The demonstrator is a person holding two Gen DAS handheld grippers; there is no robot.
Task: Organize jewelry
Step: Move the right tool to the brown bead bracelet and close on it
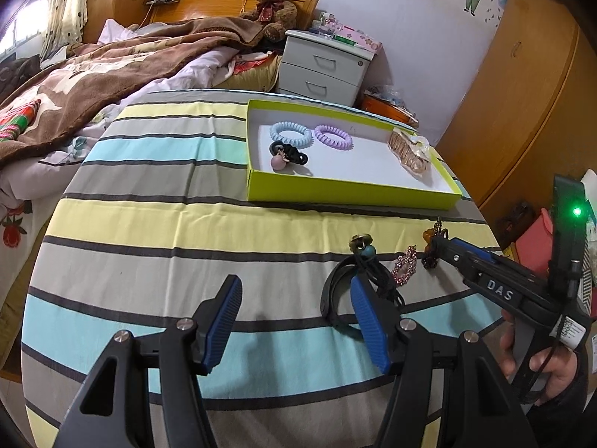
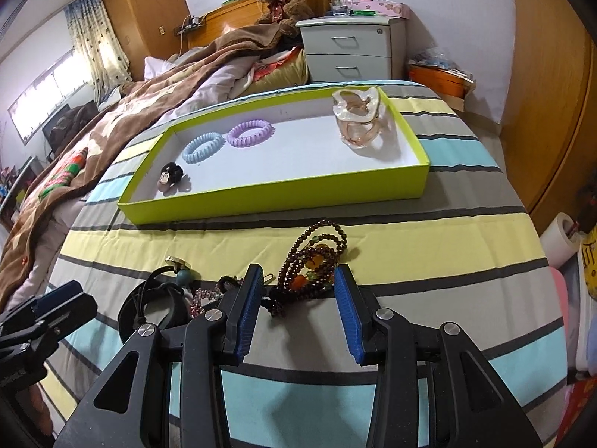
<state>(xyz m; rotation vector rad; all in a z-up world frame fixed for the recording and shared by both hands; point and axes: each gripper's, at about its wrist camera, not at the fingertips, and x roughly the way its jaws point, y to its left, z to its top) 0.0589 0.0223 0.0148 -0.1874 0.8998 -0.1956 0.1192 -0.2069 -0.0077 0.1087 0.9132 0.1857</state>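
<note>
Four pieces already lie in the lime-green tray [image 2: 283, 196] on the striped worktop [image 2: 466, 246]: a blue coil hair tie [image 2: 203, 148], a purple coil hair tie [image 2: 249, 130], a black hair tie with a pink charm [image 2: 171, 176] and a translucent claw clip [image 2: 360, 119]. Outside the tray, near its front wall, wait a dark beaded bracelet [image 2: 317, 257], a pink rhinestone clip [image 1: 405, 267], a black headband [image 1: 335, 291] and a black cord with a teal bead [image 1: 367, 252]. Roughly half appears done. The right tool [image 2: 300, 311], fingers apart, frames the bracelet; the left tool [image 1: 294, 323] hovers spread and empty.
</note>
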